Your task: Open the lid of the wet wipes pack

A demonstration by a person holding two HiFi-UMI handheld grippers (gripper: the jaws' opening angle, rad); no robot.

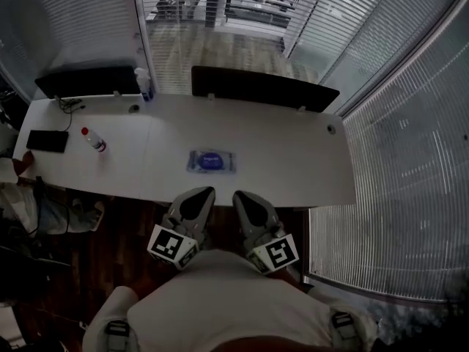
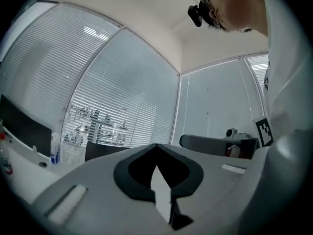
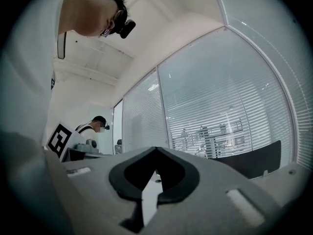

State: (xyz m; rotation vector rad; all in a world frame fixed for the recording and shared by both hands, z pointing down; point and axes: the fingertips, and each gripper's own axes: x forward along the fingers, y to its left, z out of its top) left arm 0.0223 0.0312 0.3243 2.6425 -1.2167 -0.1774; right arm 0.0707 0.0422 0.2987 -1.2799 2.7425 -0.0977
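Note:
The wet wipes pack (image 1: pixel 211 161), clear with a blue label, lies flat on the white table (image 1: pixel 293 160), near its front edge and about midway along. Its lid looks down. Both grippers are held close to the person's chest, below the table's near edge and short of the pack. My left gripper (image 1: pixel 205 191) points up toward the pack, jaws together and holding nothing. Beside it, my right gripper (image 1: pixel 238 194) is shut and empty too. In the left gripper view the left gripper (image 2: pixel 156 146) shows only blinds beyond it; the right gripper (image 3: pixel 155 149) likewise. The pack is hidden in both gripper views.
A red-capped bottle (image 1: pixel 94 141) and a black flat object (image 1: pixel 47 141) lie at the table's left. A spray bottle (image 1: pixel 143 84) and two dark monitors (image 1: pixel 264 86) stand along the back. Blinds cover the windows at right. Another person (image 3: pixel 99 124) stands behind.

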